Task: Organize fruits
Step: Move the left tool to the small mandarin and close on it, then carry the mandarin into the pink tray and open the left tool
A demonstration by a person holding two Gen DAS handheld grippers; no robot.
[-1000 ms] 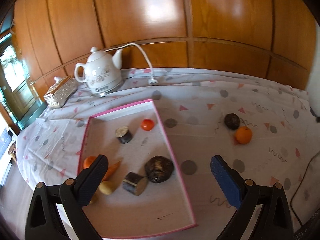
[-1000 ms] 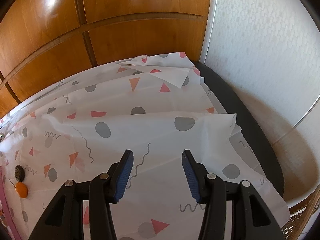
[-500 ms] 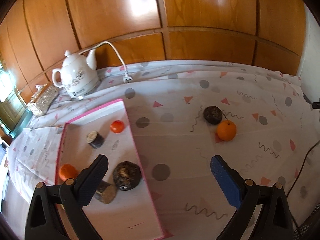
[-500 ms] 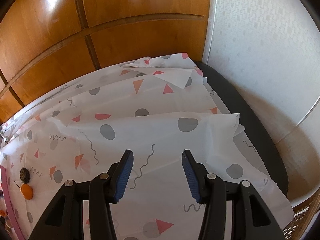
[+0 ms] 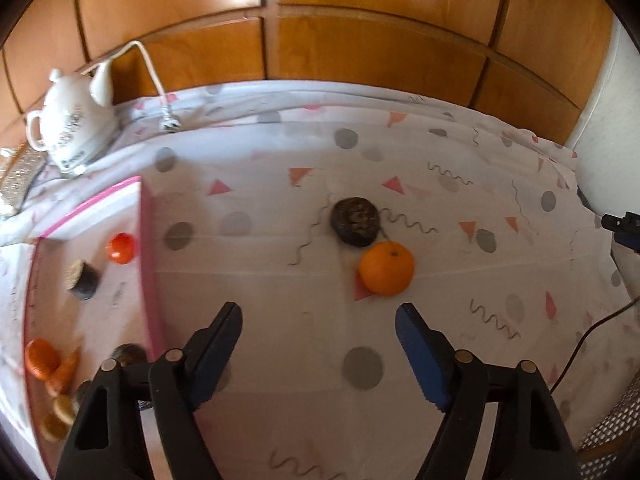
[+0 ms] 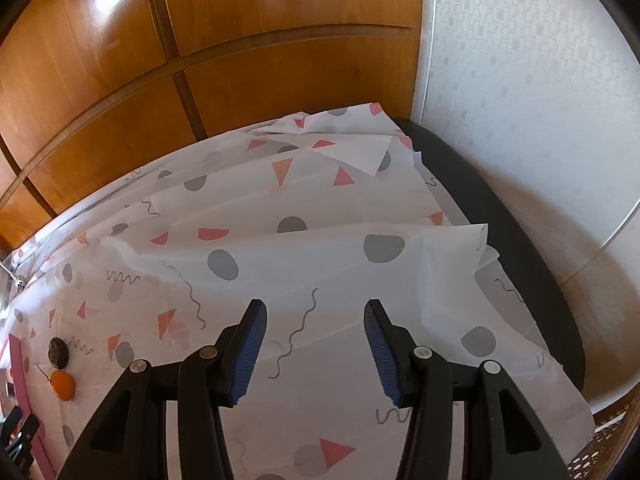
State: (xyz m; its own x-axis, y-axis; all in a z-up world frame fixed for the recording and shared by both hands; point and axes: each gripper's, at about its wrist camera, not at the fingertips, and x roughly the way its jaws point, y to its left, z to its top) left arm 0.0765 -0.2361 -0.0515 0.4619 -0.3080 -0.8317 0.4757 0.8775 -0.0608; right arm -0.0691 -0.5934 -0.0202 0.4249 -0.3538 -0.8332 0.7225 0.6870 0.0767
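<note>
An orange lies on the patterned cloth, touching a dark round fruit just behind it. My left gripper hovers a little in front of the orange; its jaws are closing and nothing is between them. At the left stands a pink-rimmed tray with a small red fruit, a dark cut piece and several orange and brown pieces. My right gripper hangs open over bare cloth far to the right, where the orange and dark fruit show small at the left edge.
A white kettle with a cord and plug stands at the back left beside a woven box. Wooden panels back the table. A black cable runs along the right side. The cloth's folded corner ends before a dark table edge.
The left gripper has swung right and down, from over the tray toward the orange and dark fruit, and its jaws have narrowed. The right gripper has stayed put.
</note>
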